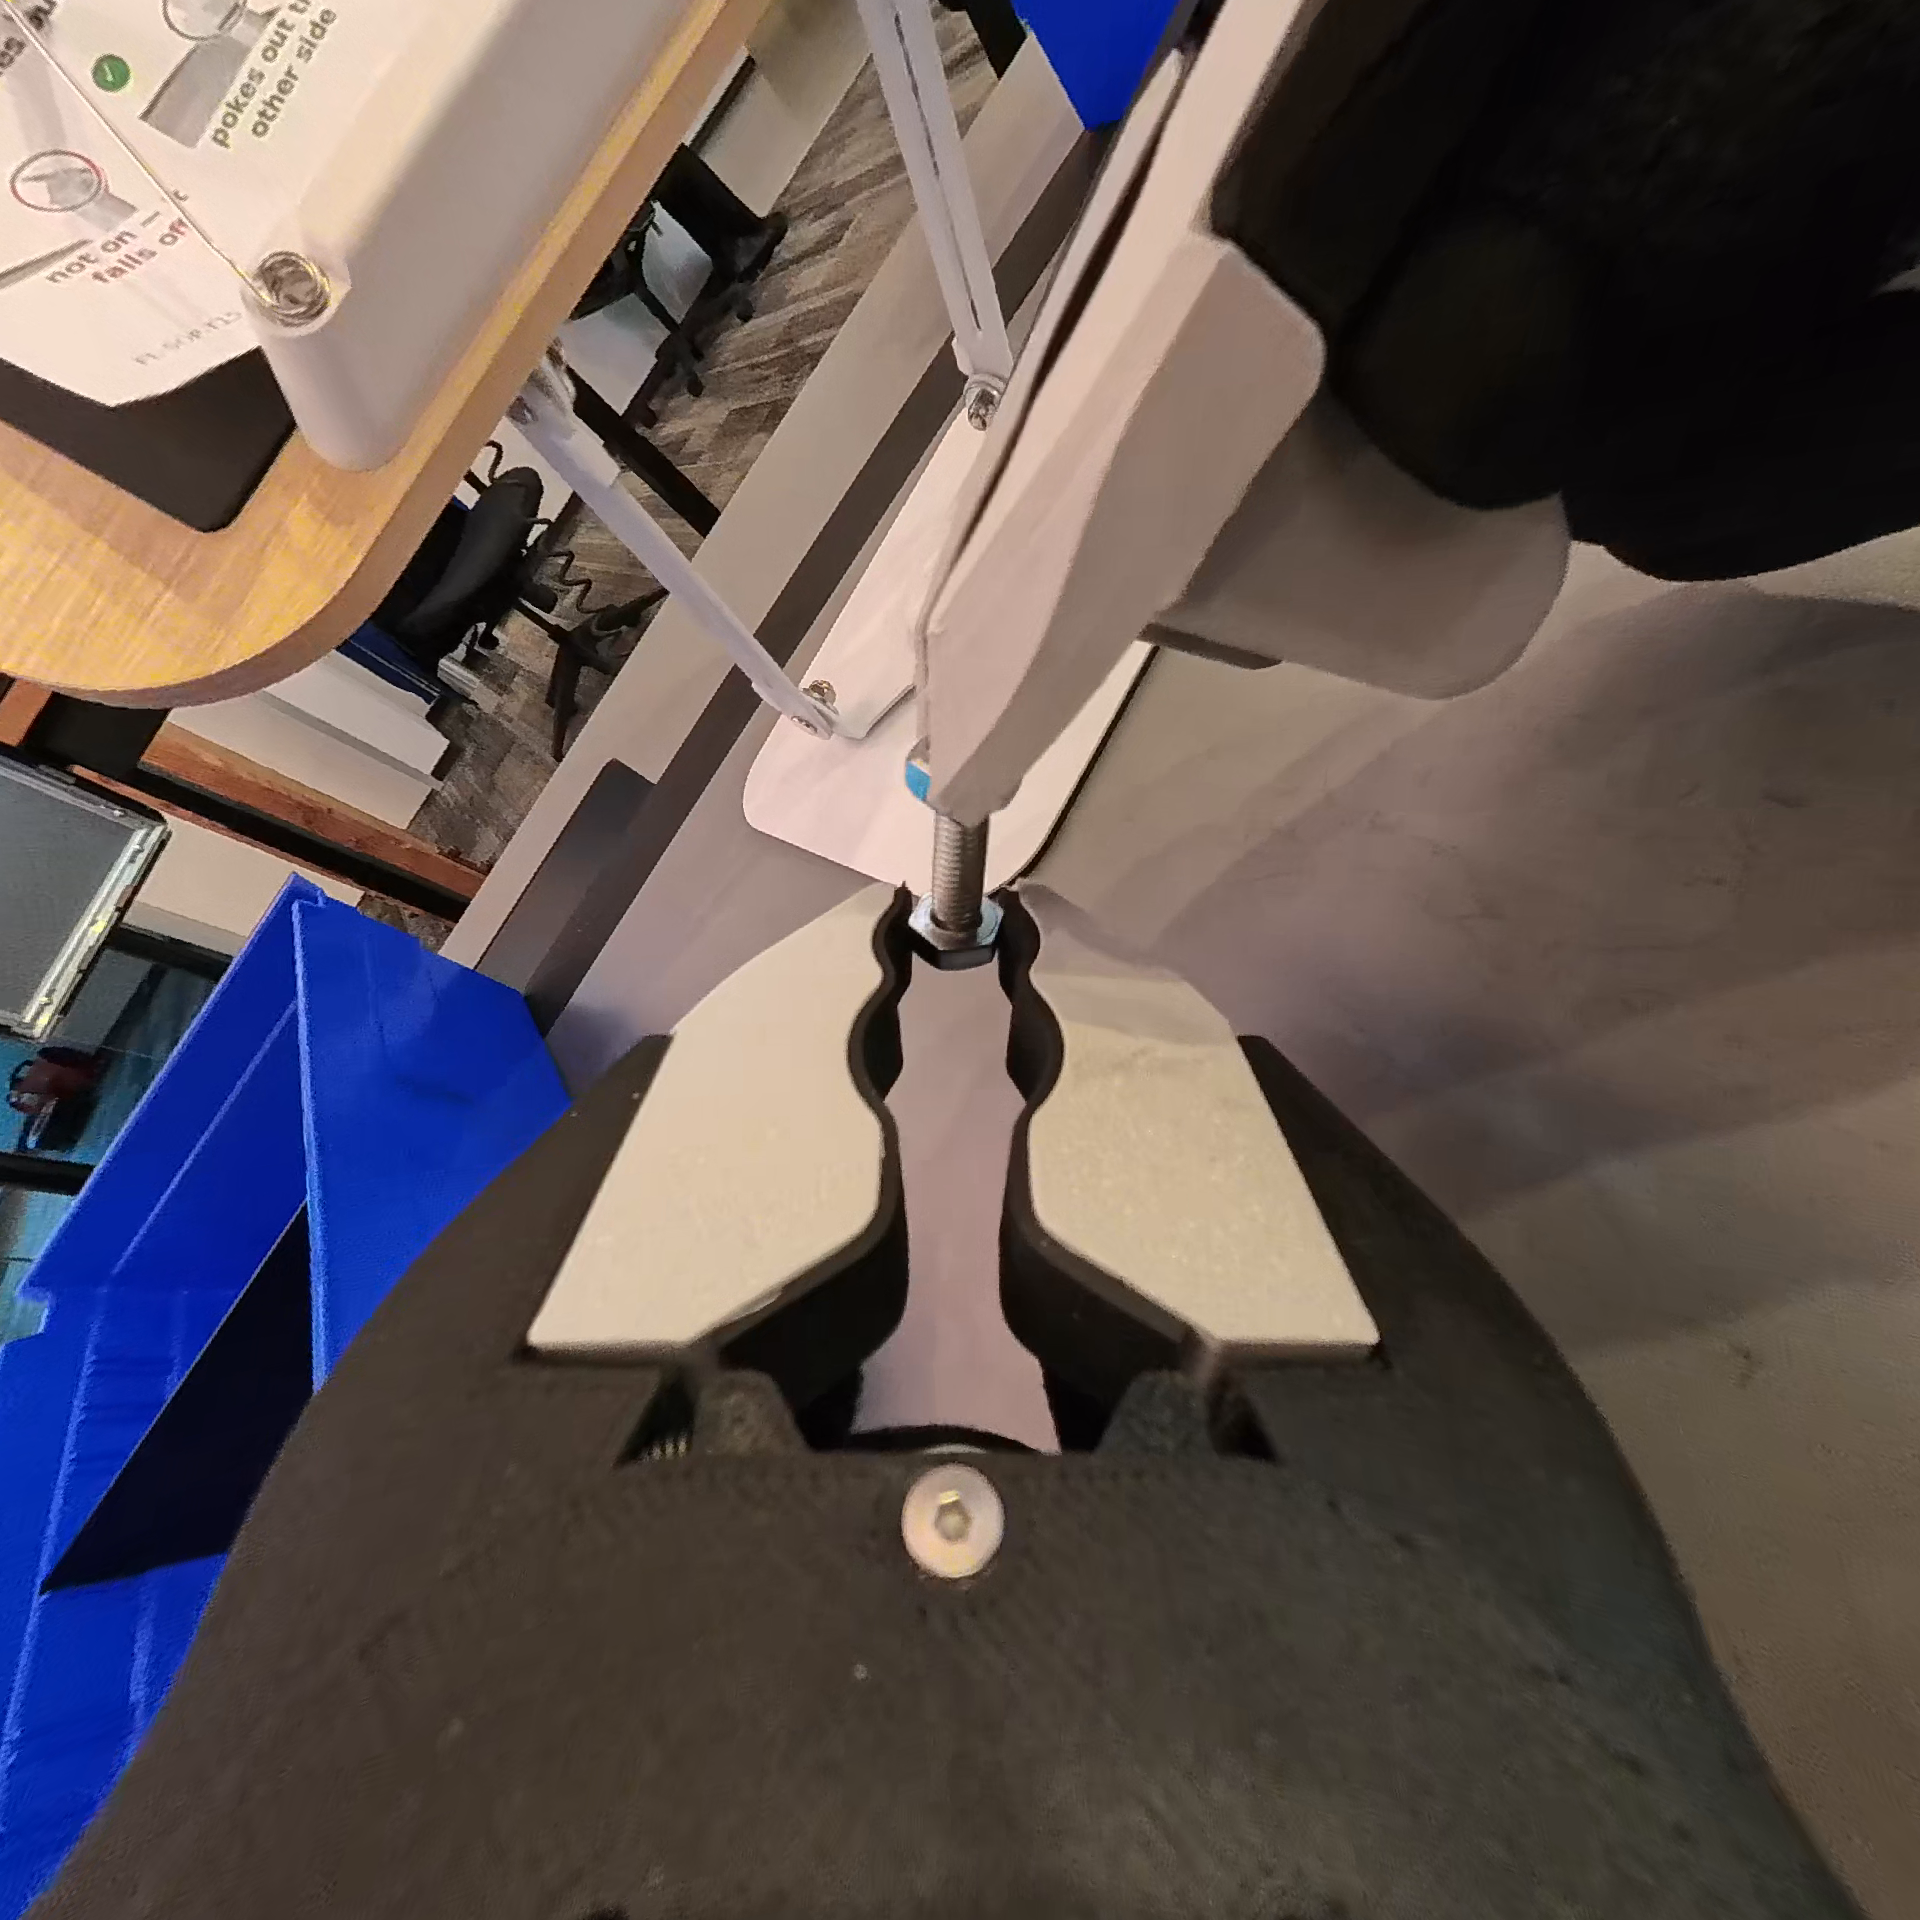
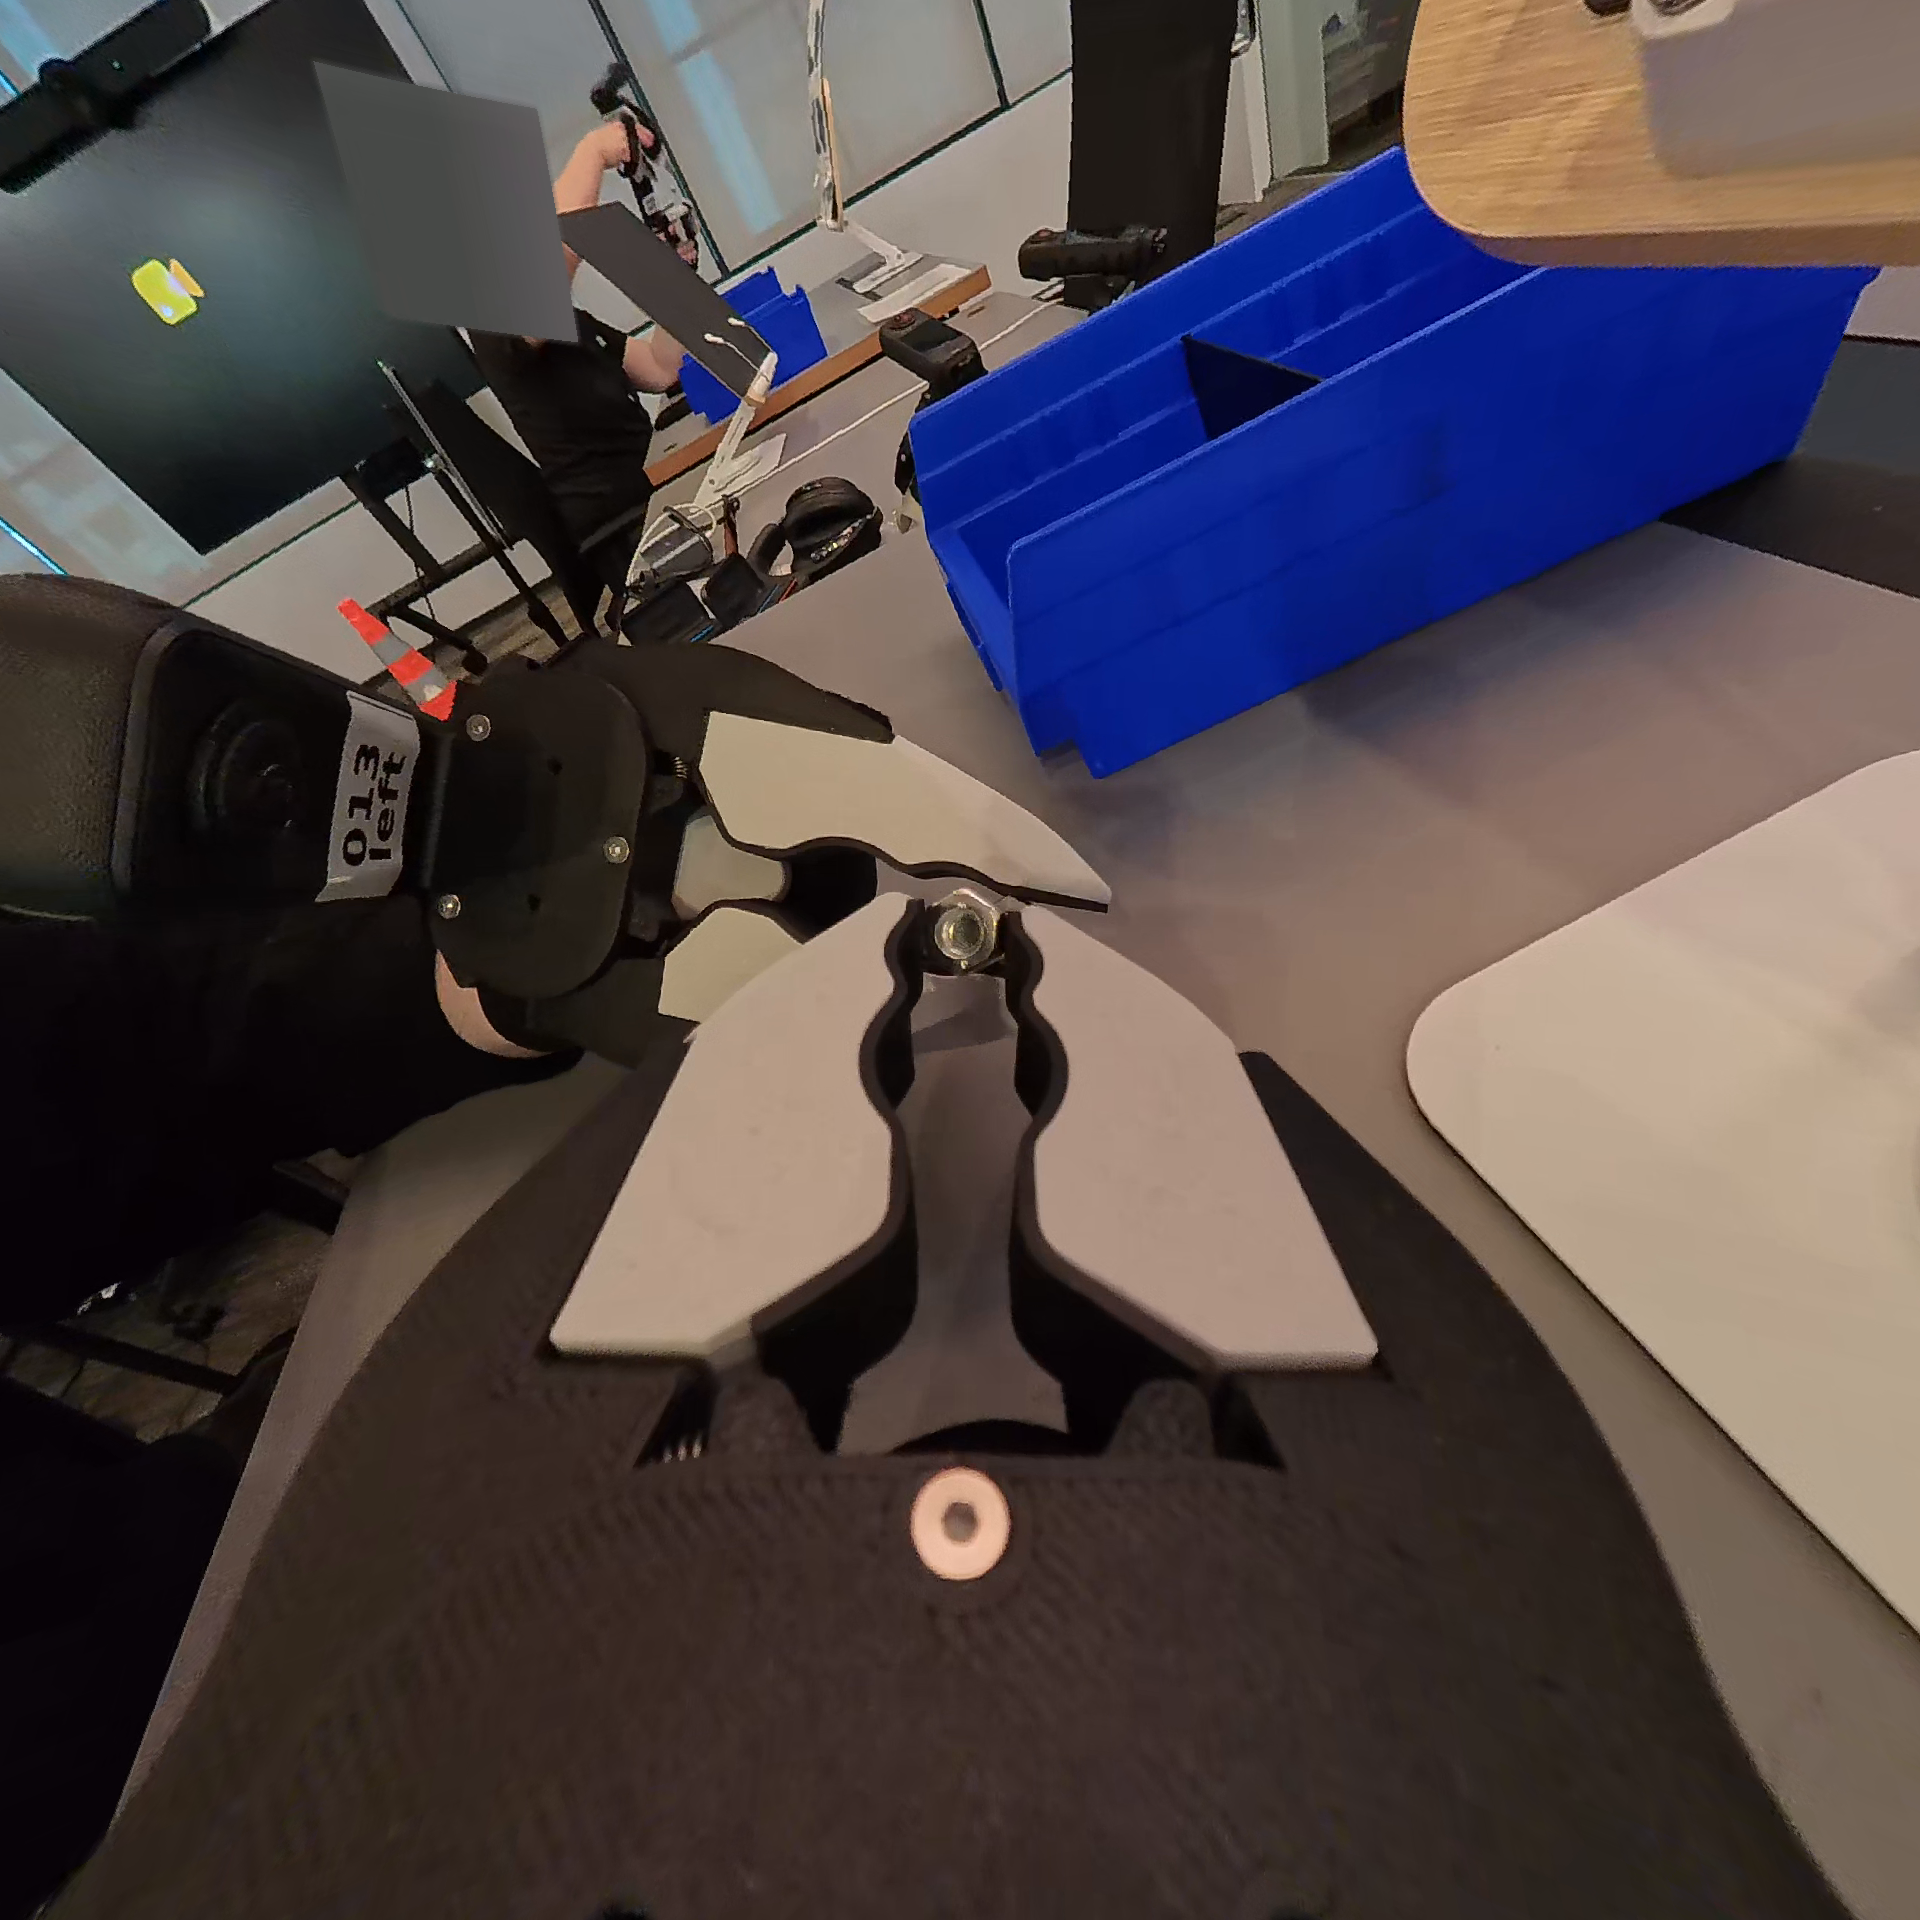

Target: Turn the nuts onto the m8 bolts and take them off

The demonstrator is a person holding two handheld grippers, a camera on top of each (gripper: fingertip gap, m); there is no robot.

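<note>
Left gripper (image 1: 954, 940) is clenched on a hex nut (image 1: 954, 935), both black-edged fingertips pressing opposite sides of it; a threaded bolt (image 1: 954, 862) enters the nut from the far side. Right gripper (image 2: 961, 935) is clamped on the bolt's hex head (image 2: 961, 932), seen end-on between its fingertips; in the left wrist view this gripper's pale fingers (image 1: 1049, 644) close over the bolt's upper end. The assembly is held in the air above the grey table (image 2: 1299, 883), with the blue bin (image 2: 1403, 499) well apart beyond it and a pale mat (image 2: 1714, 1143) off to the right. Only a short length of thread shows between nut and right fingertips; how far the bolt end passes through the nut cannot be told. Risks, as judged: both grasps sit at the extreme fingertips, so any twisting load could roll the nut or the head out of the pads and drop the part to the table. If the two tools are not held on one axis while turning, the nut may bind or cross-thread. If the nut is near the thread's end during removal, it may come free suddenly and fall unless the left grip is maintained. Slip of the pads on smooth metal flats would waste rotation without advancing the nut
</note>
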